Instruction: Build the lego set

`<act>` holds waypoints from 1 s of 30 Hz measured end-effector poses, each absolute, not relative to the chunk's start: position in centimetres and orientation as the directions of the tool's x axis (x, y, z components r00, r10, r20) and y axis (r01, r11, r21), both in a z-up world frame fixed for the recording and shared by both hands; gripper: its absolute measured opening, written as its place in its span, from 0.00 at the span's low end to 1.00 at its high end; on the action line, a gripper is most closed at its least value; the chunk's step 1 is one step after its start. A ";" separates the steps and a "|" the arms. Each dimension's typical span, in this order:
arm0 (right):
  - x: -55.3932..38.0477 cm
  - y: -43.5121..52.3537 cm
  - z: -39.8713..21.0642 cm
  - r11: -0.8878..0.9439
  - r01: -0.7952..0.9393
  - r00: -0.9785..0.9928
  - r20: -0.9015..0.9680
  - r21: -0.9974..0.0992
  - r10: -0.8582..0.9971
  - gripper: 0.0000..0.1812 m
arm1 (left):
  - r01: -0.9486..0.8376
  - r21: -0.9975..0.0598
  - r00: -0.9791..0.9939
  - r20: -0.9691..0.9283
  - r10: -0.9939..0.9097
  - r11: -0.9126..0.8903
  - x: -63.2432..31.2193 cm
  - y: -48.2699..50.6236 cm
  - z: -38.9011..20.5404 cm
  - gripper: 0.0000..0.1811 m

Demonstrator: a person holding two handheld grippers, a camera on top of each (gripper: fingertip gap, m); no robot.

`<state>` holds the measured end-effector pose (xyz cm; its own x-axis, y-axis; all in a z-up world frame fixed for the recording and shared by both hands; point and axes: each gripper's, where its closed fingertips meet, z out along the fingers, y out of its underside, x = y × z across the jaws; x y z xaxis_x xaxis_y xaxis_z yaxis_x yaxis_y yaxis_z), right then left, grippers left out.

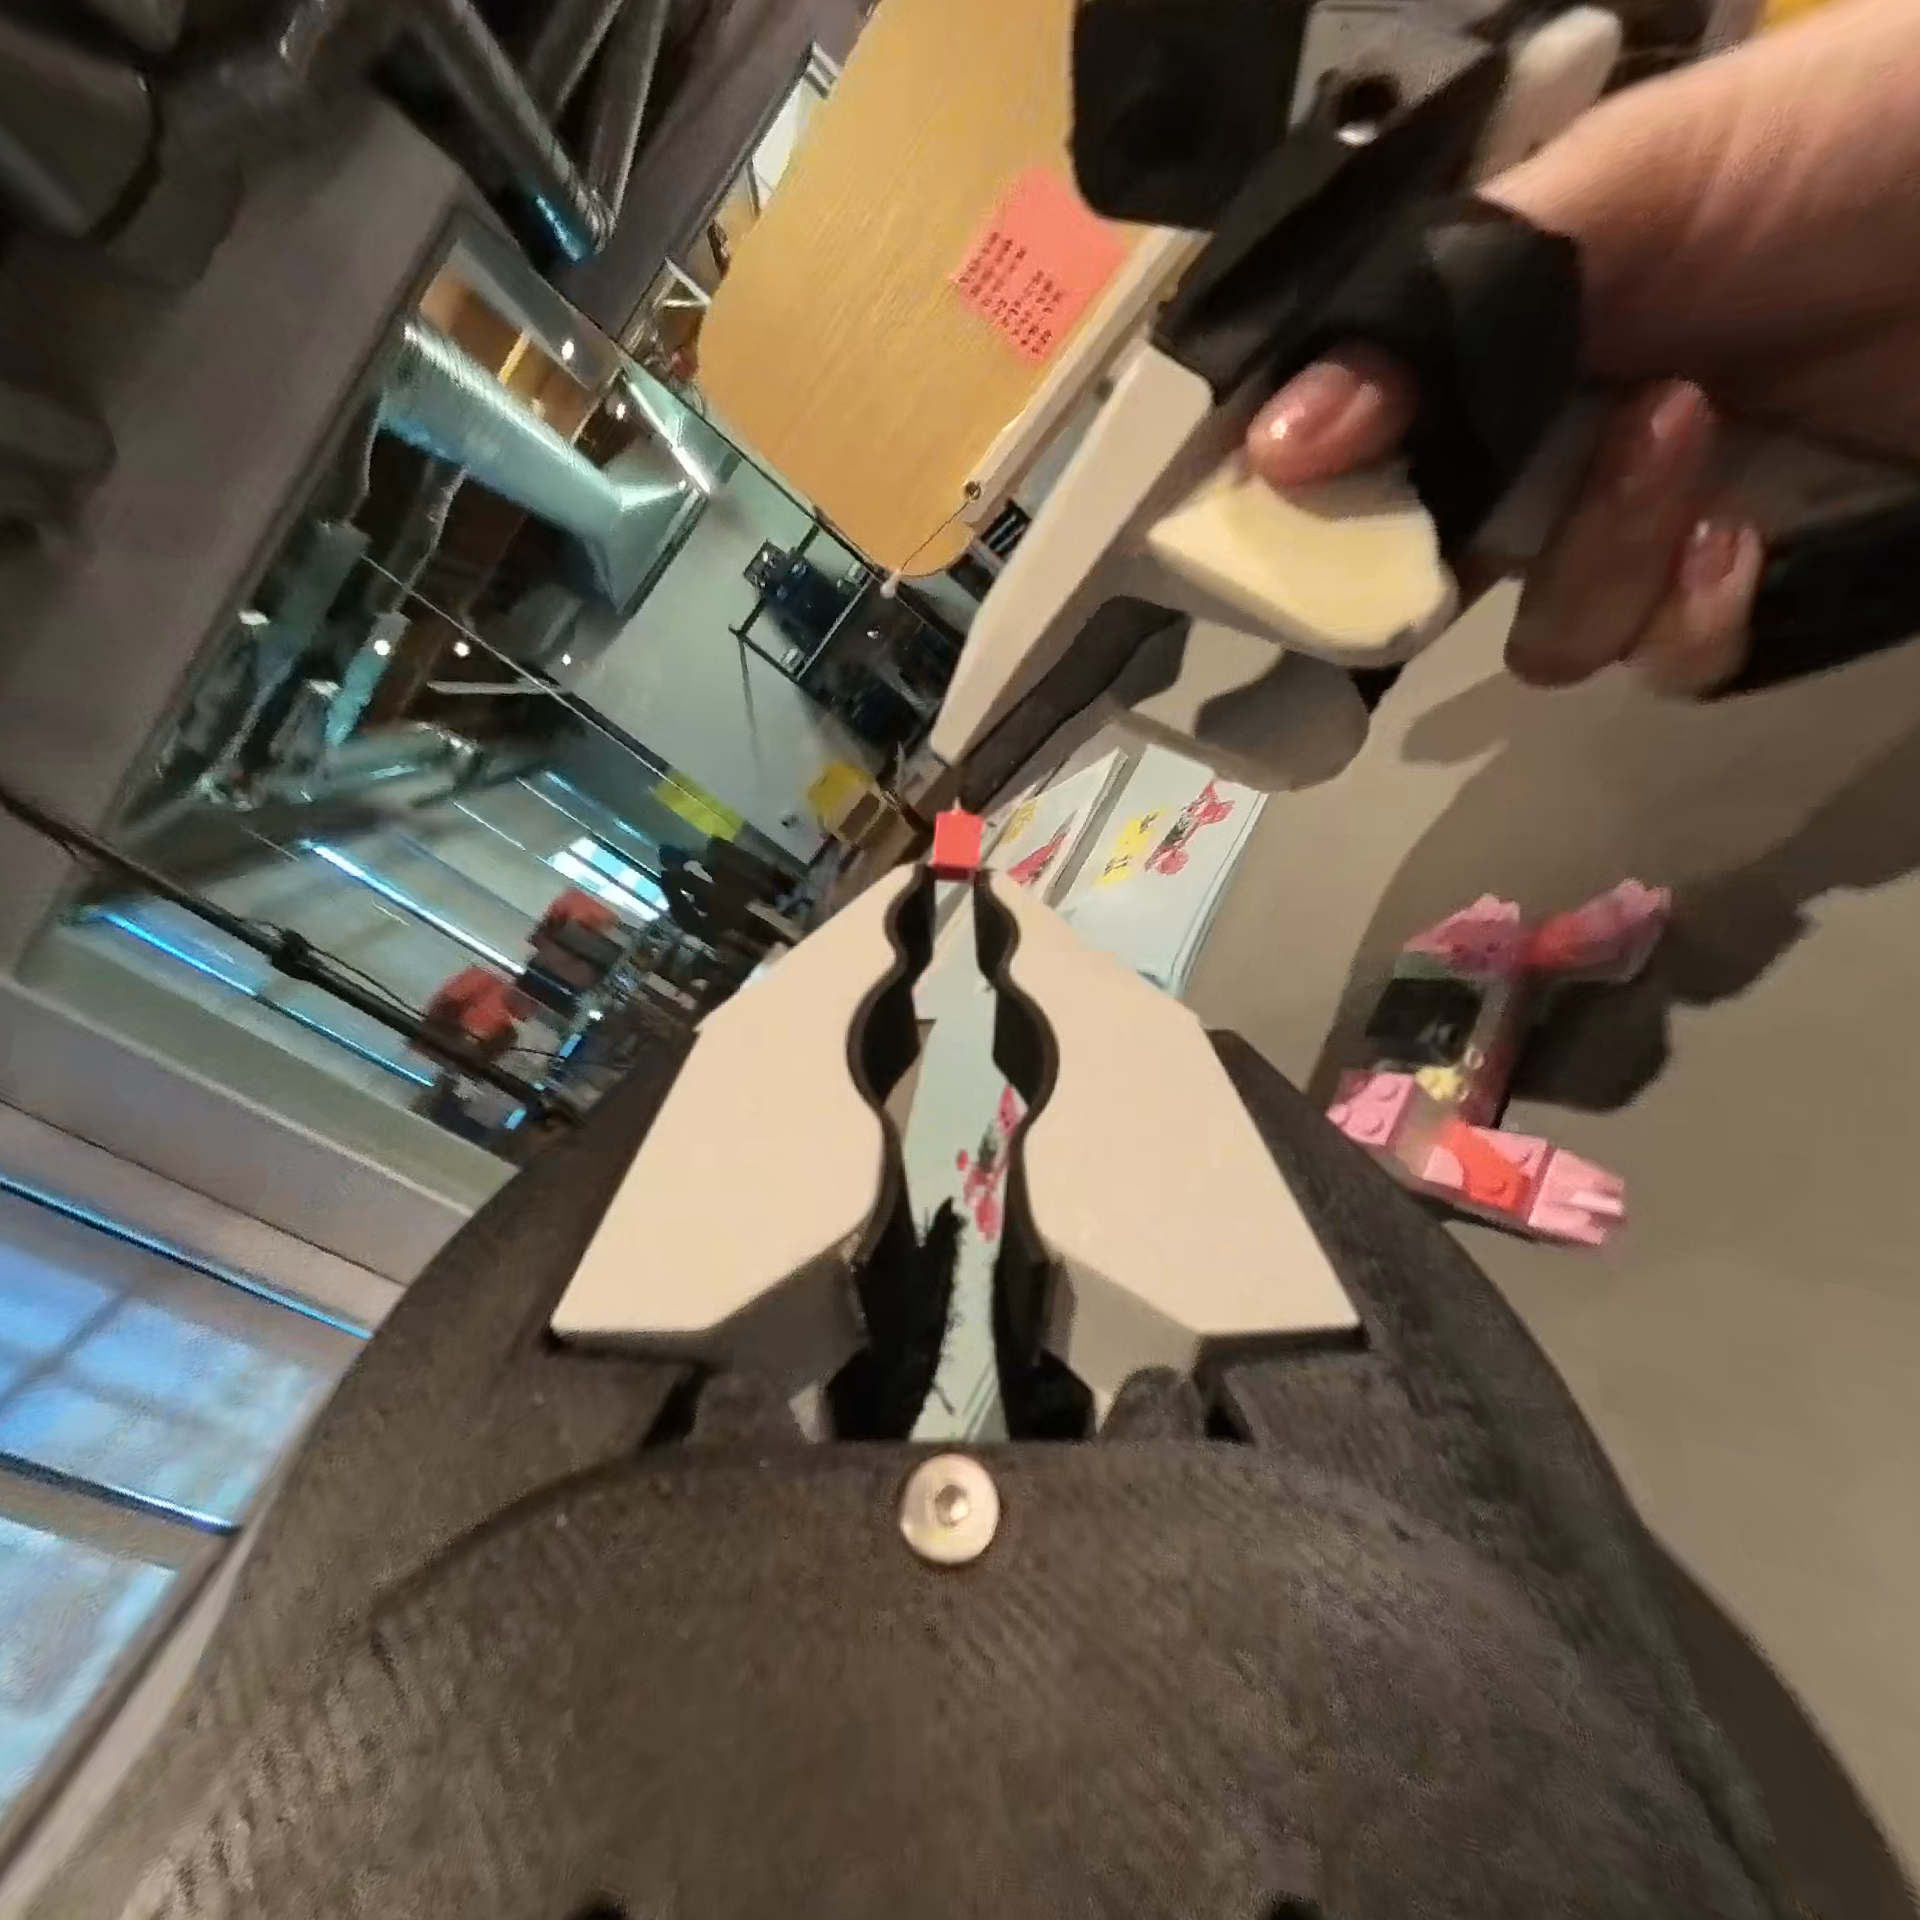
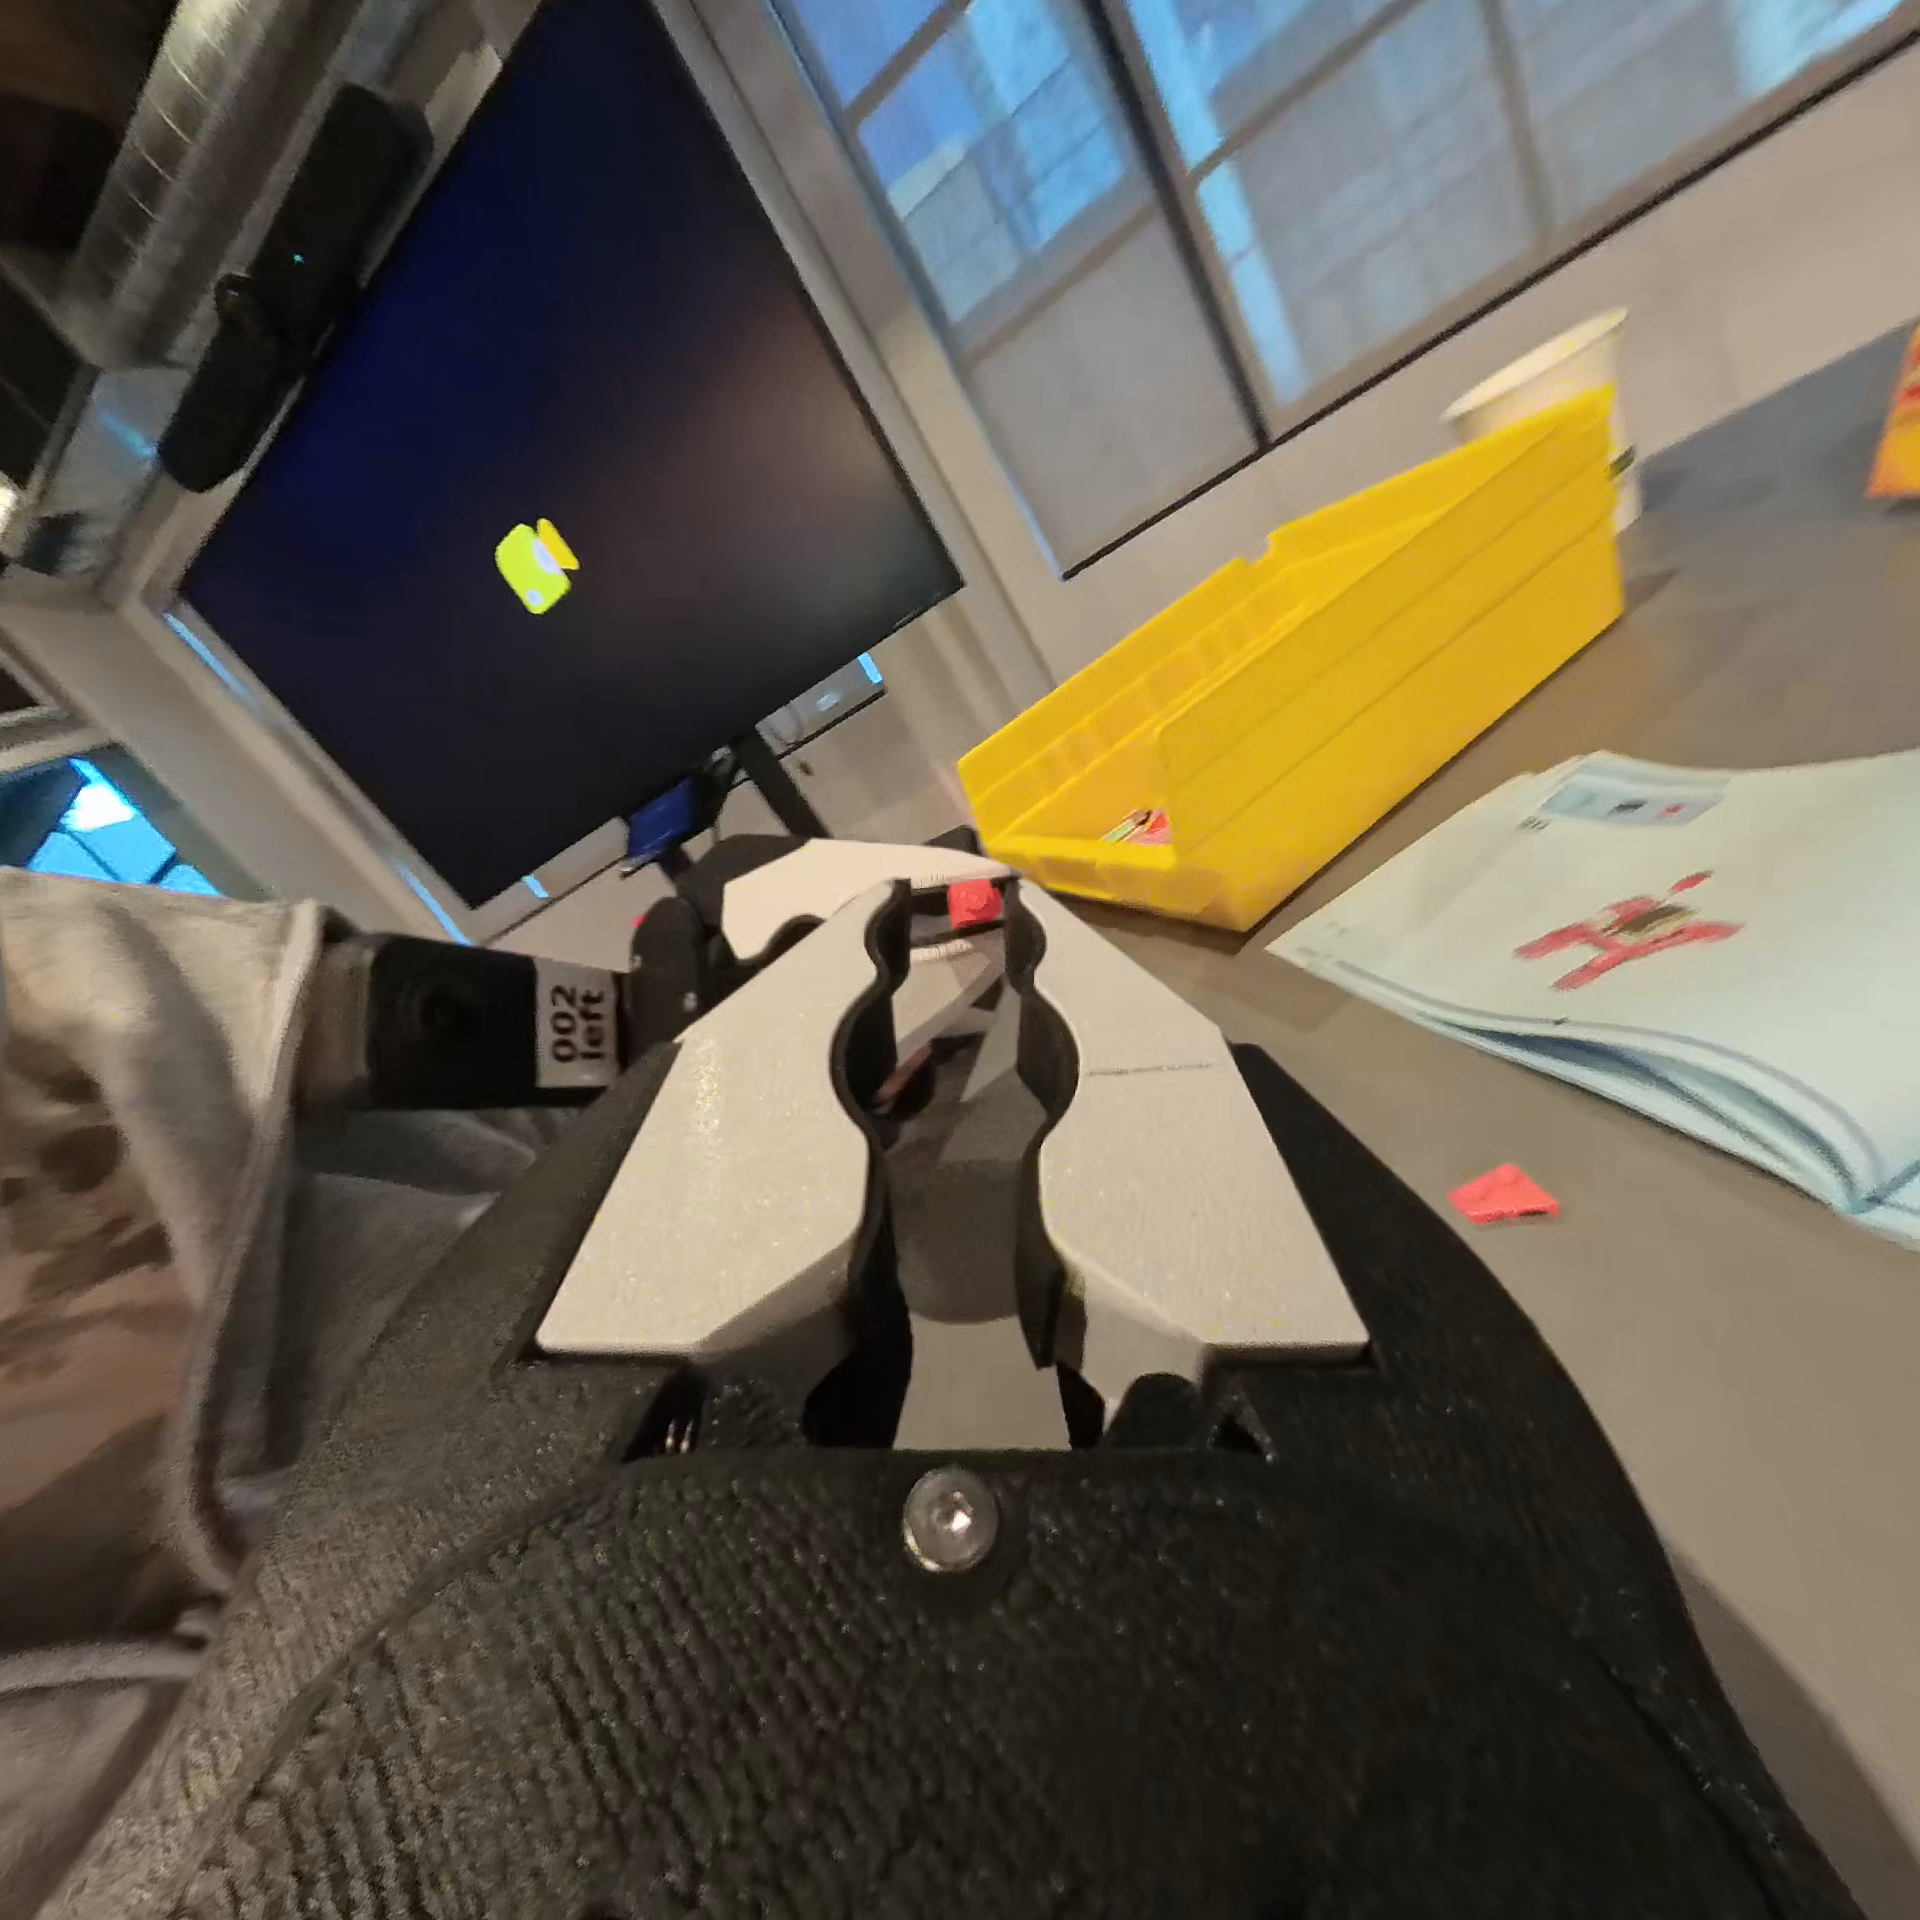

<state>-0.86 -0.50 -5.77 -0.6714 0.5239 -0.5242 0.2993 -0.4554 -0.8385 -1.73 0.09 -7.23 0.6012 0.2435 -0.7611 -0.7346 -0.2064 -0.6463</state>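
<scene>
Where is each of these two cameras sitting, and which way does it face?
Left wrist view: on the left claw, looking along its fingers at a small red brick; the person's hand on the other claw shows.
Right wrist view: on the right claw, facing the monitor and yellow bin; a sleeve shows.
Shared: the red brick and instruction booklet.

The worktop (image 2: pixel 1558 1455) is bare near the right tool (image 2: pixel 961 909), with only a small red piece (image 2: pixel 1503 1192) lying there. Farther on, the open booklet (image 2: pixel 1662 956) and the yellow bin (image 2: pixel 1351 686) block the way. The monitor (image 2: pixel 540 499) closes the left side.
</scene>
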 end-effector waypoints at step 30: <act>1.4 -0.5 -14.0 0.301 0.411 -0.742 -0.123 -0.861 0.659 0.03 | -0.337 -0.827 0.913 -0.170 -0.371 -0.450 0.2 -0.9 -17.2 0.22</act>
<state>1.42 -0.45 -13.96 -0.7415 0.6595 -0.1235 0.4108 0.3008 -0.8607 0.24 -0.87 -17.23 0.9130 -0.3710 -0.1699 -0.3367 -0.4498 -0.8272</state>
